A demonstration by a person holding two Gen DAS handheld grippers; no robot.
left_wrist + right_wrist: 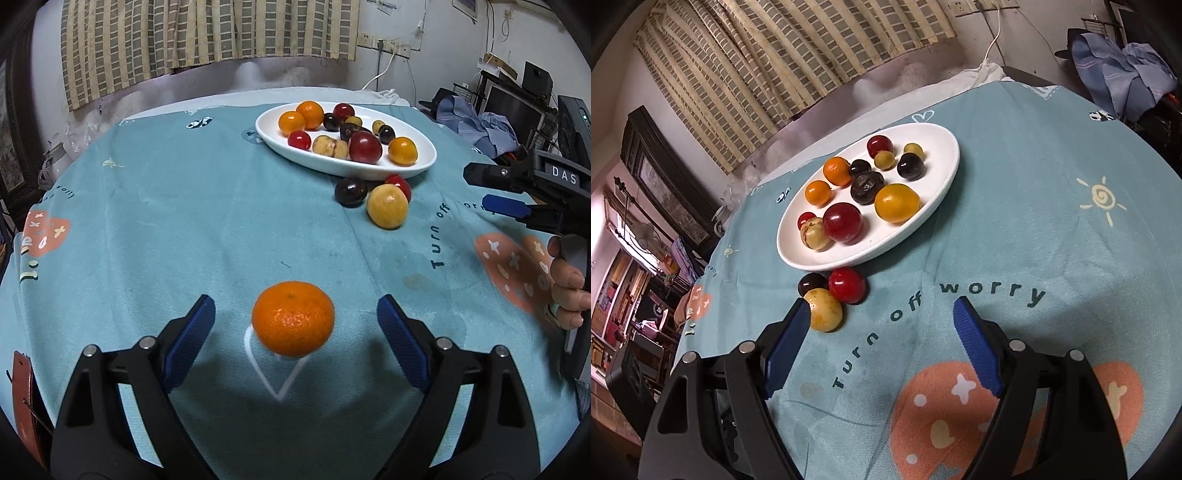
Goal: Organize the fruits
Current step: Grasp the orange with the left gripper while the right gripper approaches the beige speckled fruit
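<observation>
A mandarin [293,318] lies on the teal tablecloth between the blue pads of my left gripper [295,301], which stands open with gaps on both sides of the fruit. A white oval plate [351,171] [820,262] farther back holds several oranges, red and dark plums and yellow fruits. Just in front of it on the cloth lie a dark plum [350,192] [812,283], a red fruit [400,184] [846,288] and a yellow fruit [387,206] [824,309]. My right gripper [882,302] [484,190] is open and empty, its left pad close beside the yellow fruit.
A person's hand [565,291] grips the right tool's handle at the right edge. A brown flat object [24,406] lies at the table's near left. Behind the round table hang curtains [207,33]; a heap of blue clothes [1126,70] and dark equipment stand to the right.
</observation>
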